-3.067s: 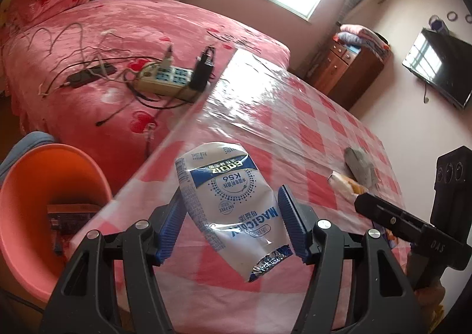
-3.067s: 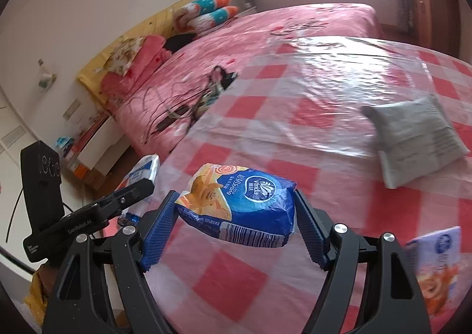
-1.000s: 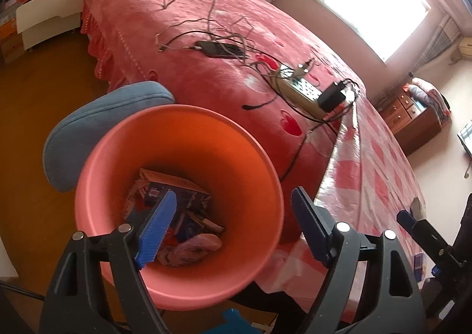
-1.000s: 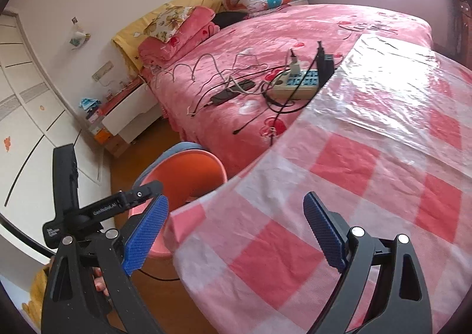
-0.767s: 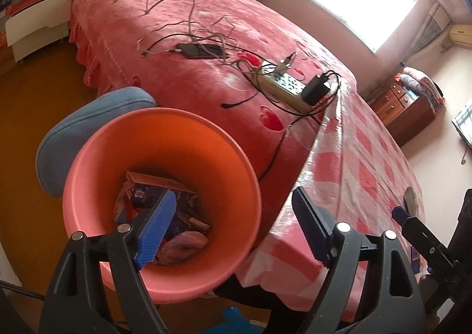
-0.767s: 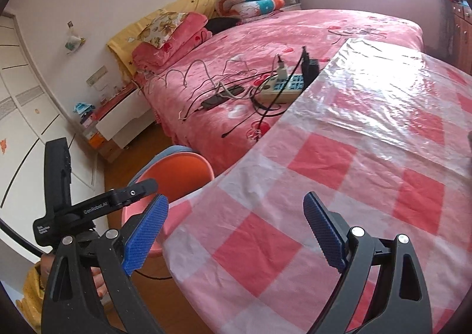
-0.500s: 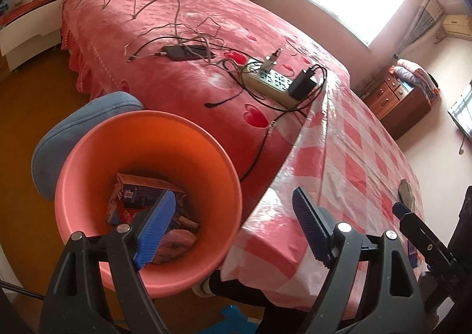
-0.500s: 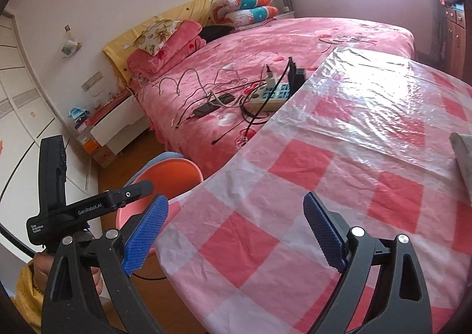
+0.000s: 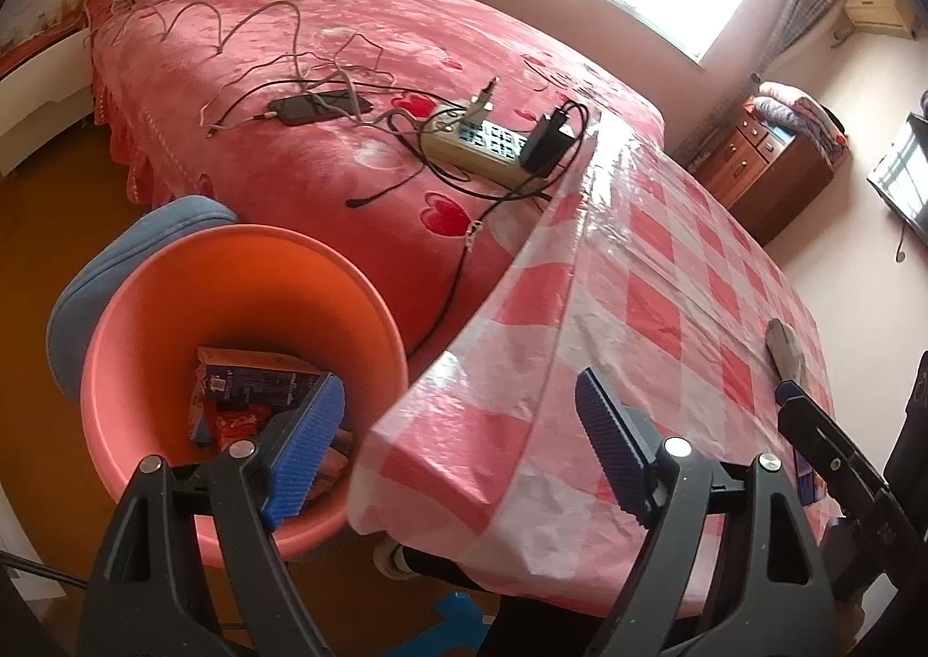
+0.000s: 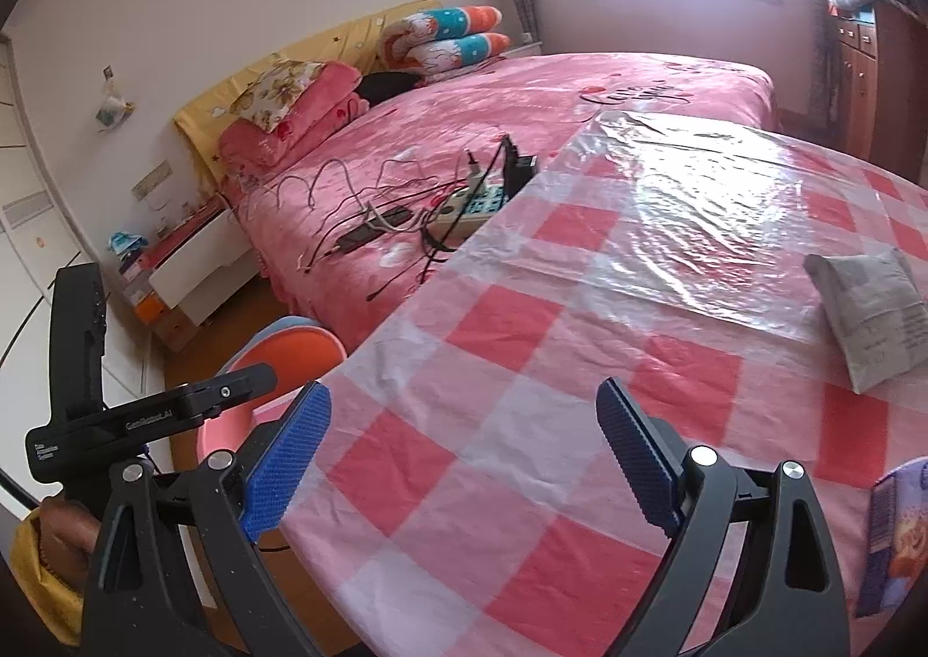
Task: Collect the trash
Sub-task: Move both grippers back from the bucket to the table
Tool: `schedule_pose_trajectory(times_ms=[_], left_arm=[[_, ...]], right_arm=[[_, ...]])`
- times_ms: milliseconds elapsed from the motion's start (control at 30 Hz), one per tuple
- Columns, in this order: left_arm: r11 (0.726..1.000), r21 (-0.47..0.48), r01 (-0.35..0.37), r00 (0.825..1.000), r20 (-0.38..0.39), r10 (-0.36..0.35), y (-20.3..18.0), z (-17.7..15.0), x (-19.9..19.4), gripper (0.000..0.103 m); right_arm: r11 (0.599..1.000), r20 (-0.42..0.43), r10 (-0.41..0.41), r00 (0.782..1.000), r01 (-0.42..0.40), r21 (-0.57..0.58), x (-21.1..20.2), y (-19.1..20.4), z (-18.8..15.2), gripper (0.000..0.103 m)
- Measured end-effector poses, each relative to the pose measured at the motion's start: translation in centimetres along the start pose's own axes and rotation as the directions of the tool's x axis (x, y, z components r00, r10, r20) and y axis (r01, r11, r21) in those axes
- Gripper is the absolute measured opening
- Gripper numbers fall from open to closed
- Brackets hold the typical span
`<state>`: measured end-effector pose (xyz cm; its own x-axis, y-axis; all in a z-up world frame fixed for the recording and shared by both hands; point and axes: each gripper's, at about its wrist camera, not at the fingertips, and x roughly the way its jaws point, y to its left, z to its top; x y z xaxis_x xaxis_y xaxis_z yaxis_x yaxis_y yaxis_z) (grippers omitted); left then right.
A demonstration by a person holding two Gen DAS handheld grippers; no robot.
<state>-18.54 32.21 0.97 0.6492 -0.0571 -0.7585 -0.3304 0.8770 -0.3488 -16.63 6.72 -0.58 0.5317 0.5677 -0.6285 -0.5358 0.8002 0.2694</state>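
Currently we hold both grippers with nothing between their blue ribbed pads. Our left gripper stands with jaws wide, straddling the near corner of the table under its red-and-white checked plastic tablecloth; its left pad overlaps the mouth of the round orange plastic waste bin, its right pad sits over the cloth. Our right gripper likewise has jaws wide and empty, hanging over the checked cloth near the table edge.

The bin stands on the wooden floor just beside the table corner and the pink heart-print bed, mouth upward and tilted toward the left wrist lens. Inside we note collected trash: a flat dark-blue carton with orange trim, long axis running roughly left to right across the bin floor, and a red wrapper below it; further pieces are hidden by the pad.

Remaining on the table: a flat grey paper-like packet, long axis running from the far left toward the near right in the right wrist view, lying flat well beyond the right gripper; and a blue-and-orange printed snack bag at the right edge of the frame, only partly in view, so we cannot tell its orientation.

A beige power strip with tangled cables lies on the bed.
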Motion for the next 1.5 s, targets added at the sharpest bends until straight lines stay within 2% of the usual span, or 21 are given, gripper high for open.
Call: schedule_pose_trajectory(times_ms=[1033, 1500], left_arm=[[0.984, 0.176, 0.029, 0.996, -0.082, -0.014, -9.4, -2.2, 2.2, 0.084], [0.961, 0.268, 0.063, 0.992, -0.121, -0.032, -14.2, -3.6, 3.0, 0.084]], right_arm=[[0.989, 0.088, -0.121, 0.989, 0.113, 0.092, -4.2, -7.8, -0.7, 0.092], [0.977, 0.107, -0.184, 0.977, 0.170, 0.130, -5.8, -10.9, -1.0, 0.092]])
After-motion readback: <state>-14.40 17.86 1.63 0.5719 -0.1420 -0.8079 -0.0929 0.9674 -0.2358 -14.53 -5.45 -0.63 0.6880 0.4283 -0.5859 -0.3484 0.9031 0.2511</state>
